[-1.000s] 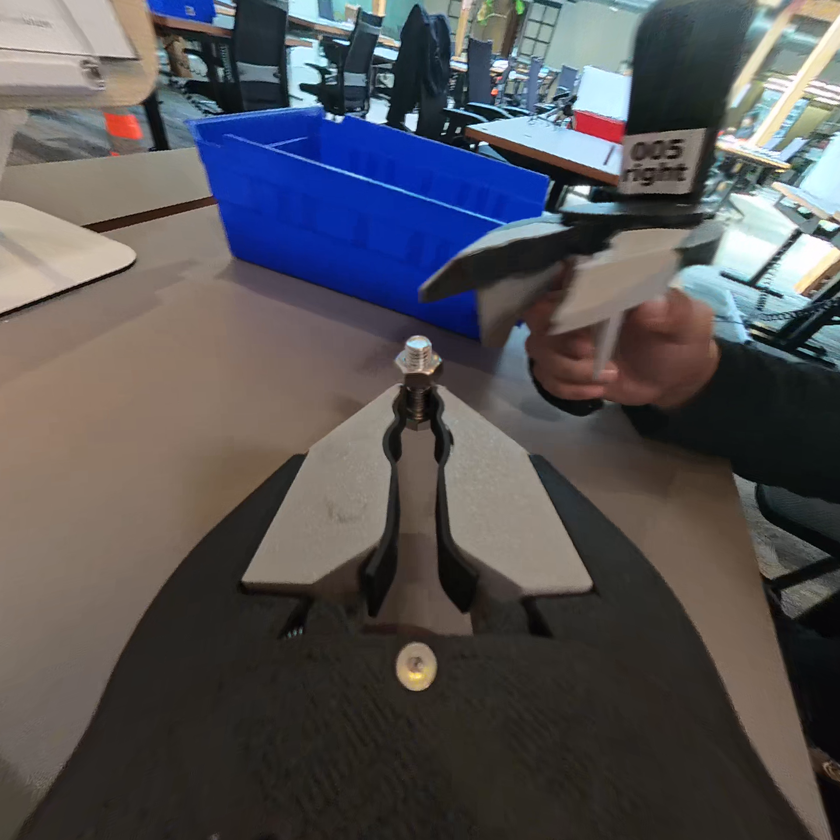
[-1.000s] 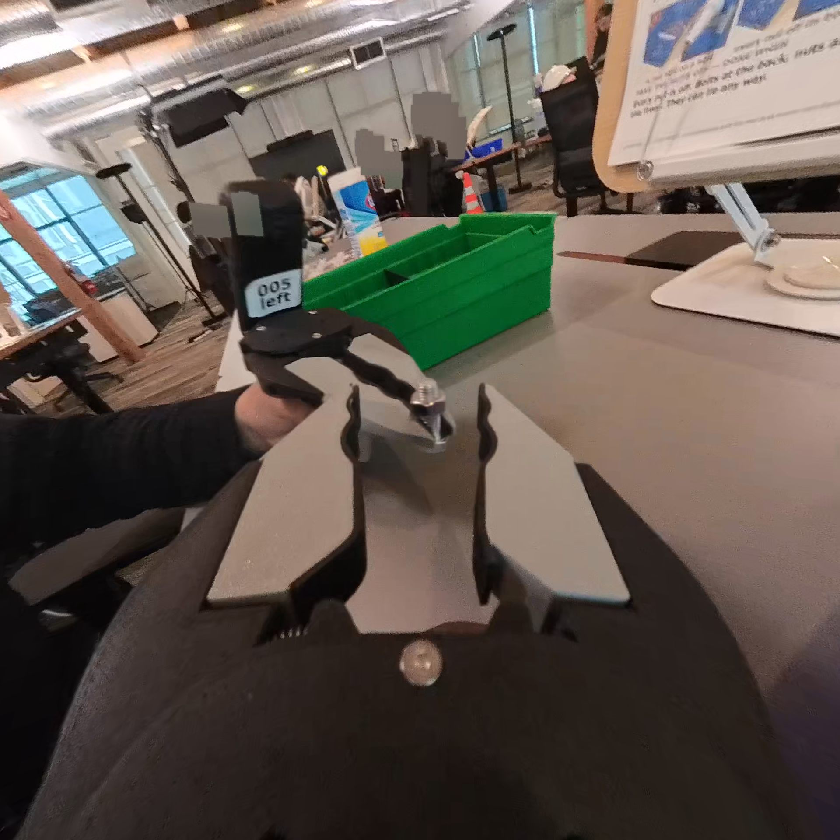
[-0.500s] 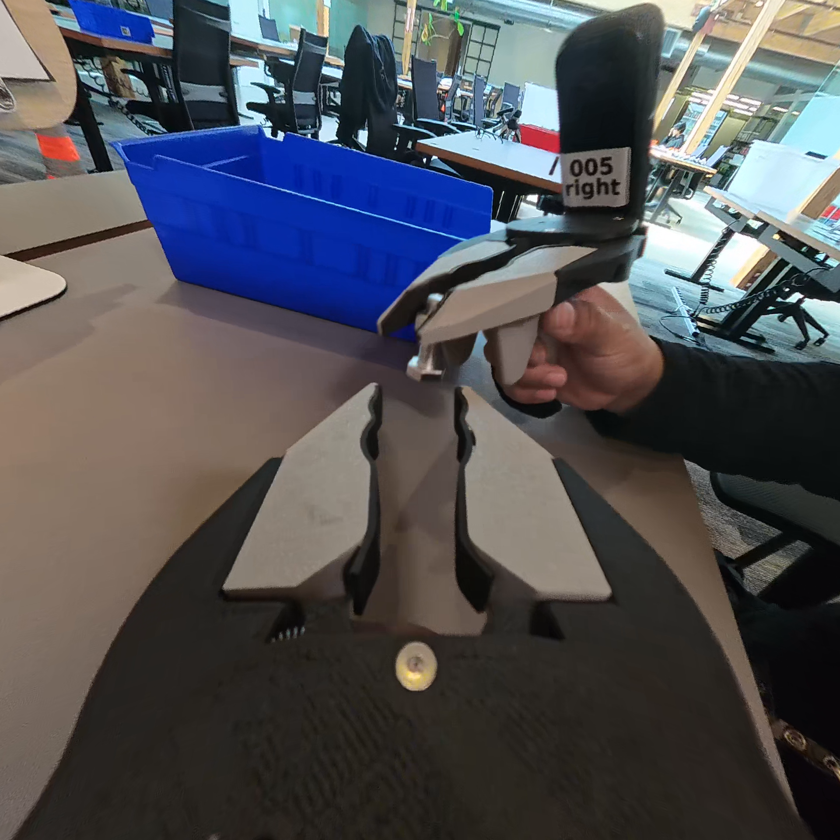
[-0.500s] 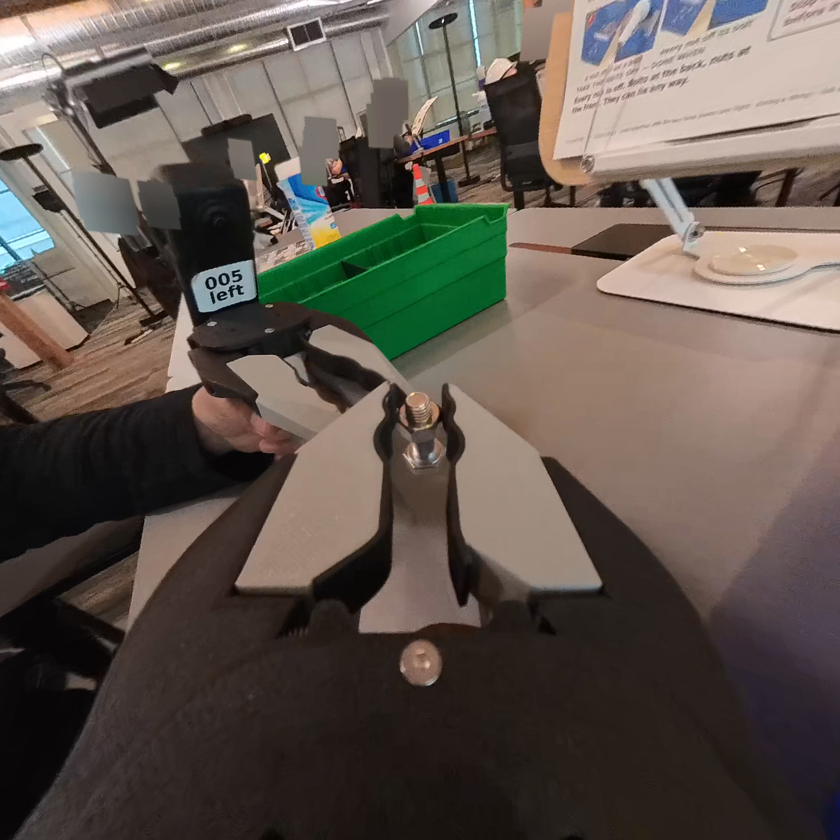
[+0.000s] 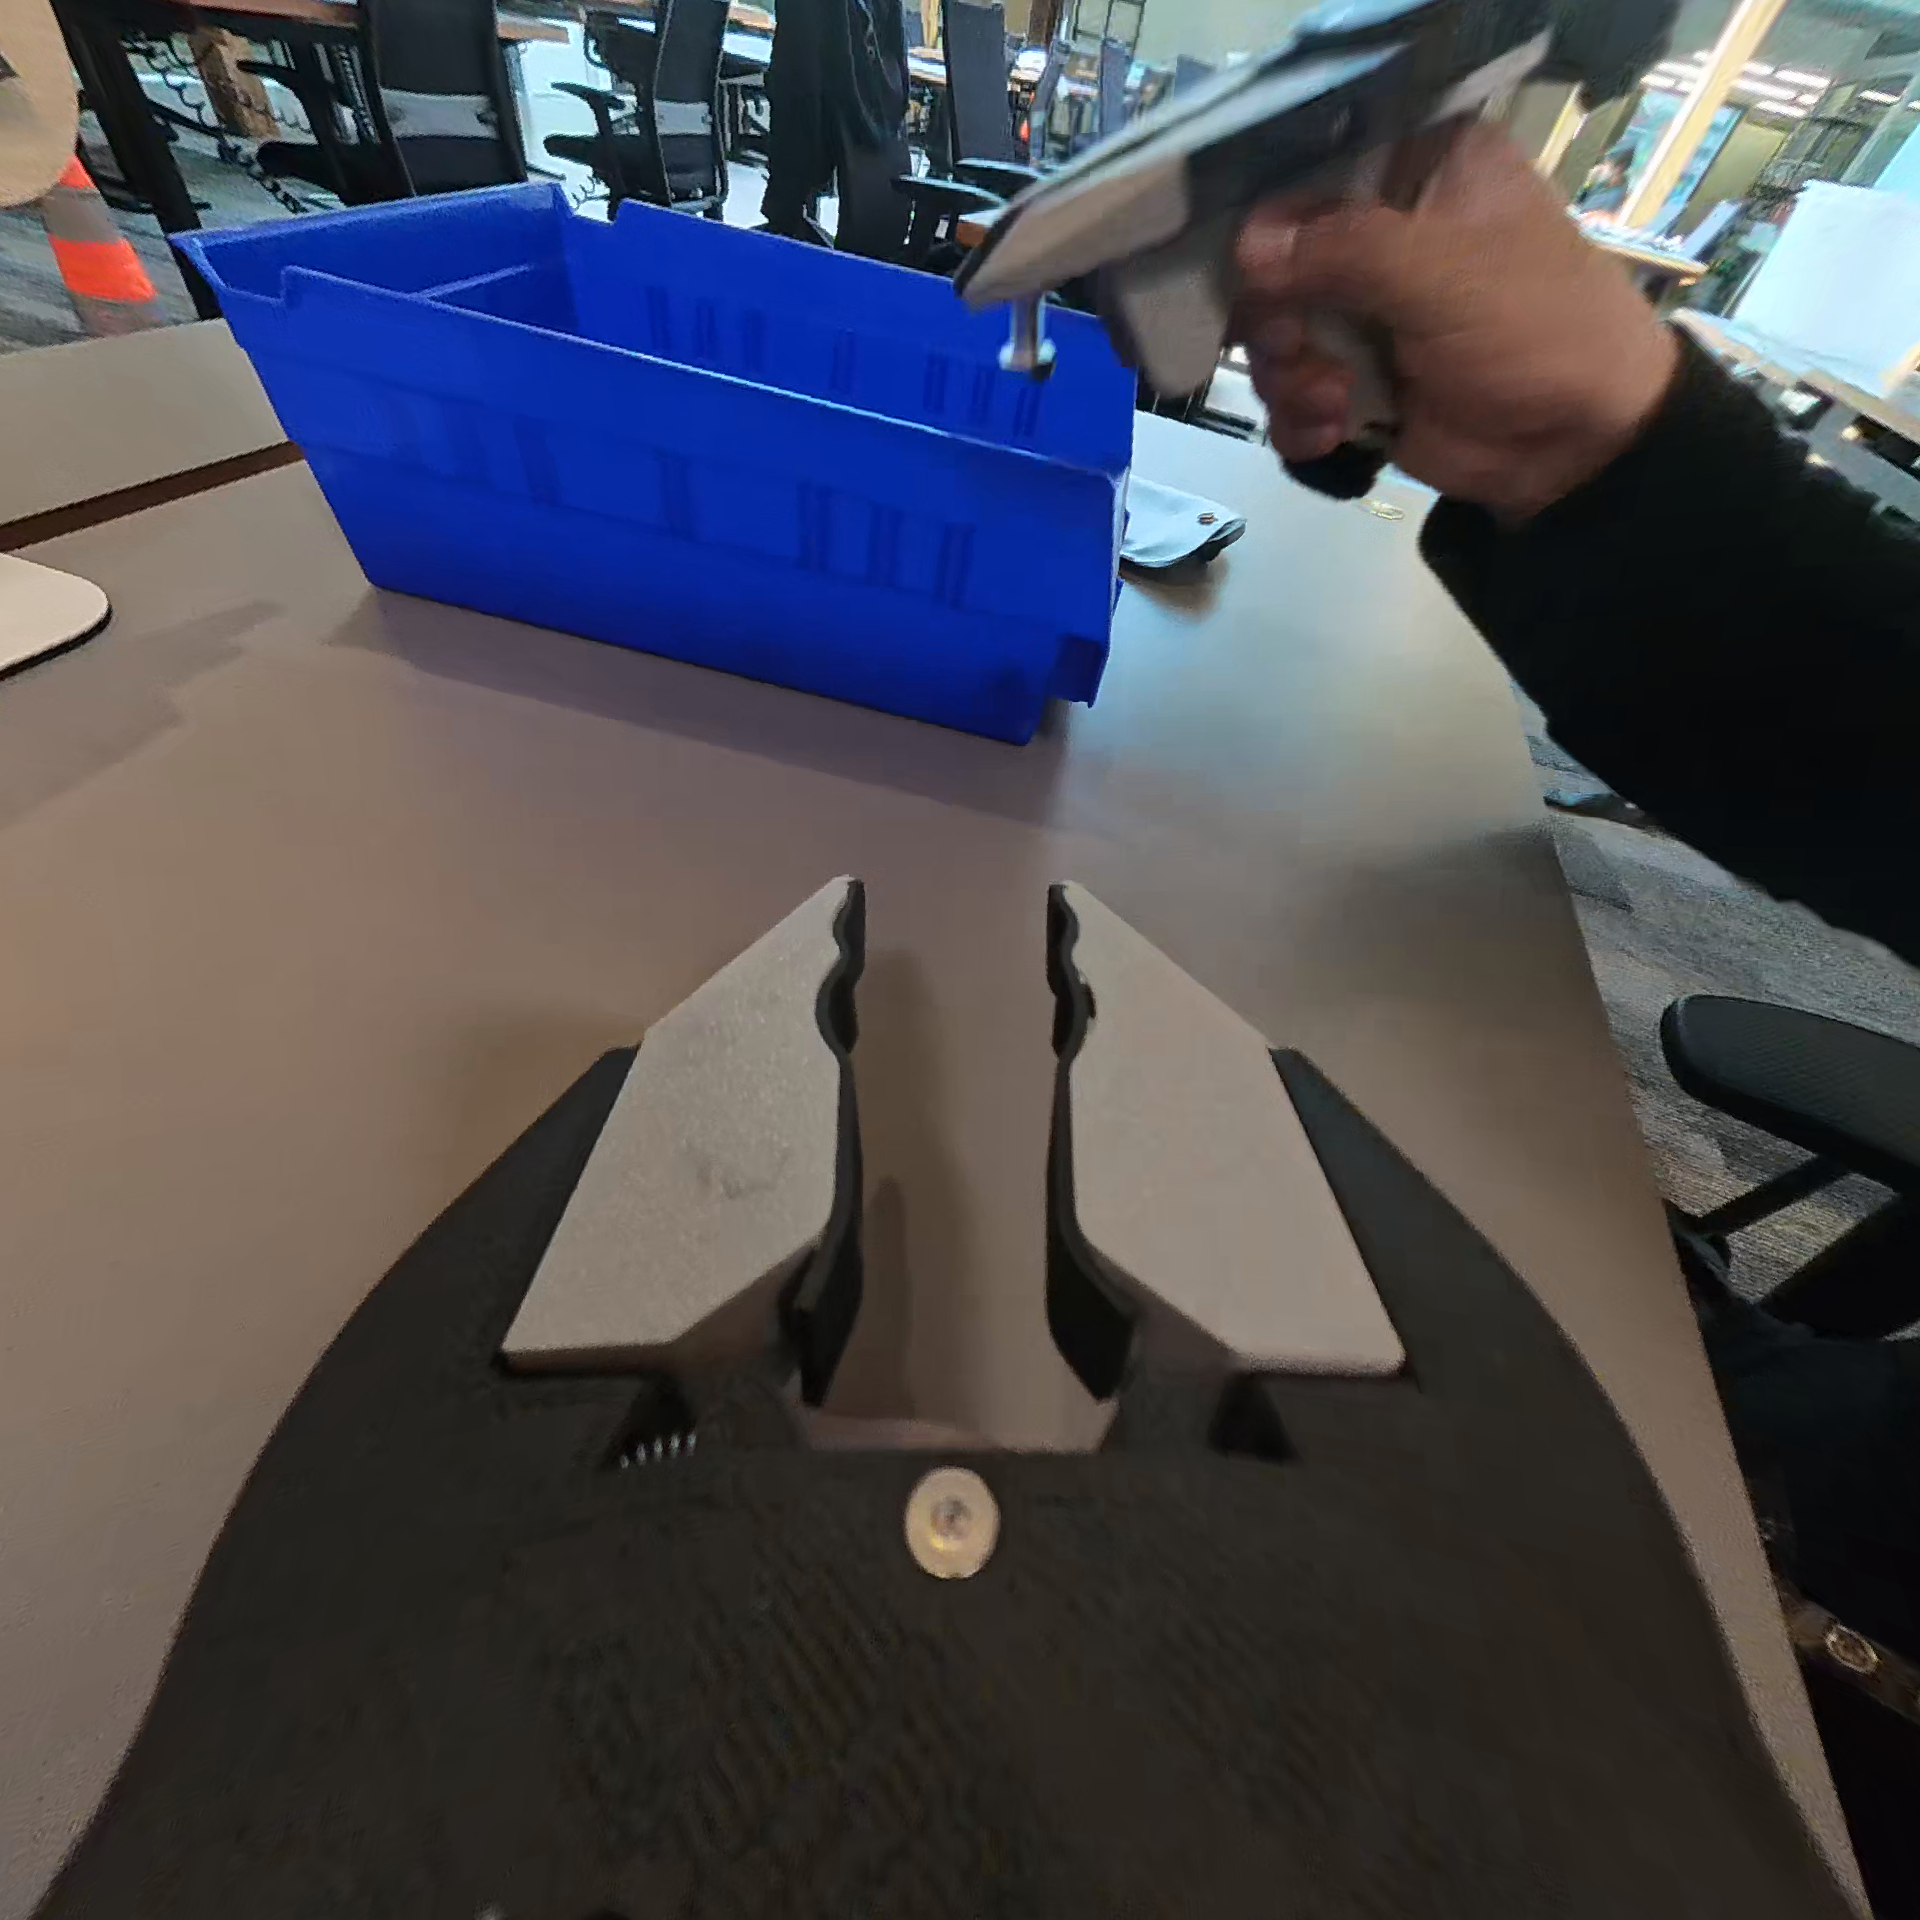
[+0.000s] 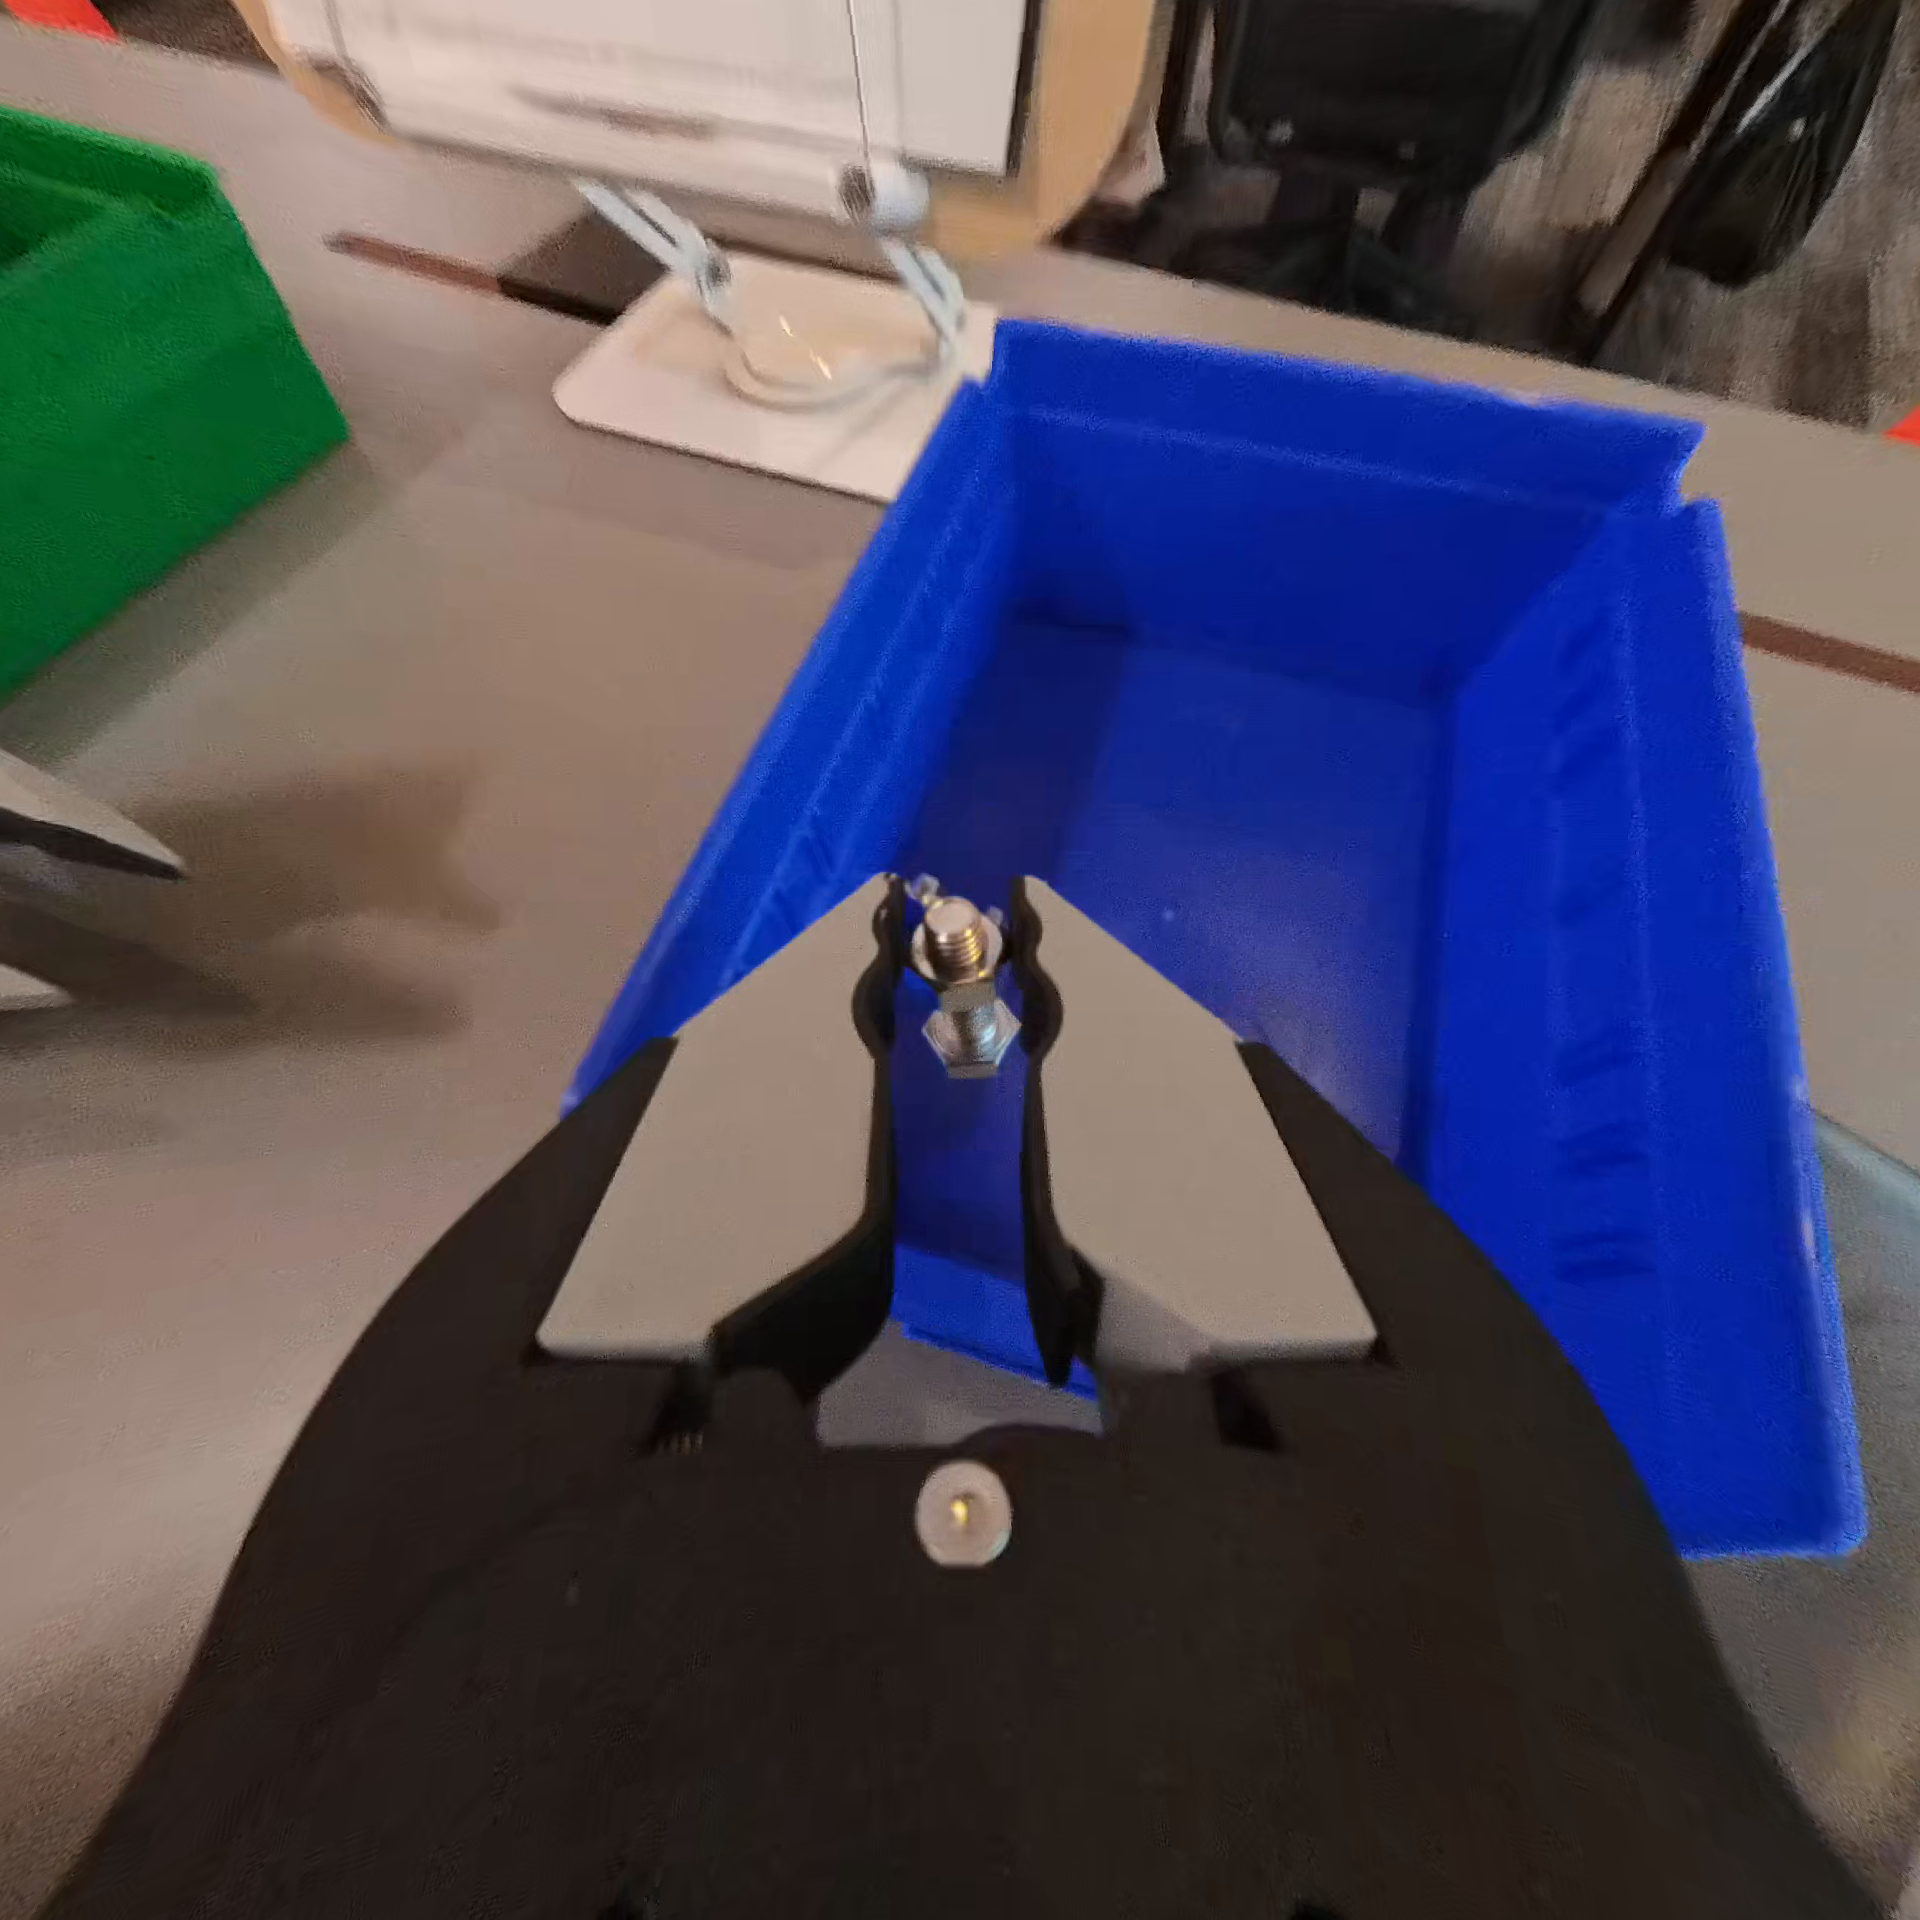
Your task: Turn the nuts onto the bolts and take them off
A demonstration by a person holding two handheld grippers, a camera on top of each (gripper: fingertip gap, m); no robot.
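My right gripper (image 6: 954,894) is shut on a silver bolt (image 6: 961,987) with a nut threaded near its end. The pads press on it at the nut, and the hex head points back toward the camera. It holds the bolt above the inside of the blue bin (image 6: 1590,831). In the left wrist view the right gripper (image 5: 1003,275) is at the upper right, over the bin's (image 5: 675,499) near corner, with the bolt (image 5: 1027,348) hanging below its fingers. My left gripper (image 5: 954,904) is open and empty, low over the table (image 5: 416,883).
A green bin (image 6: 135,364) stands at the far left in the right wrist view. A white stand base (image 6: 769,384) with a board on it sits behind the blue bin. A person's sleeve (image 5: 1683,665) reaches in from the right. Office chairs and desks stand beyond the table. My hands' fingertips stand some 20 centimeters from each other.
My left gripper held the bolt, then opened and let it go as my right gripper shut on it. The right gripper has since carried the bolt up over the blue bin.
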